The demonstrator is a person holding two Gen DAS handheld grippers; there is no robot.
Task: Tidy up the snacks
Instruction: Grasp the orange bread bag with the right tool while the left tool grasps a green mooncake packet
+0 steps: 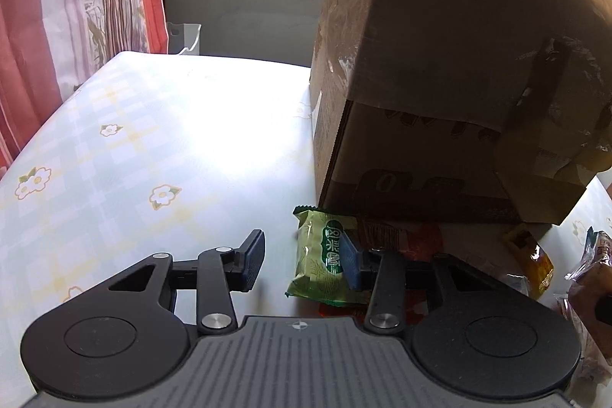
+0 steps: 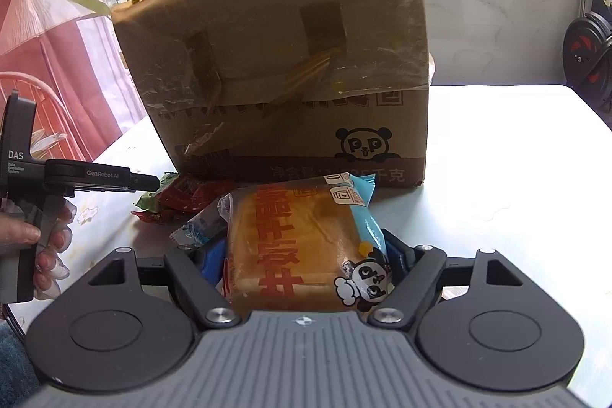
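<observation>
Box: the big cardboard box (image 2: 290,71) filled the upper middle of my right wrist view, flaps taped over, panda logo at its lower right. Couldn't see inside, so no idea what it held.

Box, left cam: same box (image 1: 440,71) took the whole upper right, sitting on the flowery tablecloth (image 1: 134,148).

Right gripper: my right gripper (image 2: 306,255) was closed down on the bread packet (image 2: 302,247), one blue pad on each side of it, lower centre of frame.

Packet heading: its long axis ran away from the camera toward the box, far end nearly at the box's bottom edge; the print and panda read upside down from my end.

Left gripper: the left gripper (image 1: 302,259) was spread wide with nothing between the fingers. Its right-hand finger sat over the green snack pack (image 1: 321,259).

Green pack: lower centre of the left view, long axis running front to back, top end just beside the box corner.

Pile: red wrappers (image 2: 191,195) lay bunched at the box's foot, left of the bread; from the left cam a yellow pack (image 1: 531,255) showed at lower right.

Hand: my left hand (image 2: 46,247) gripped the handle at the left edge of the right view.
</observation>
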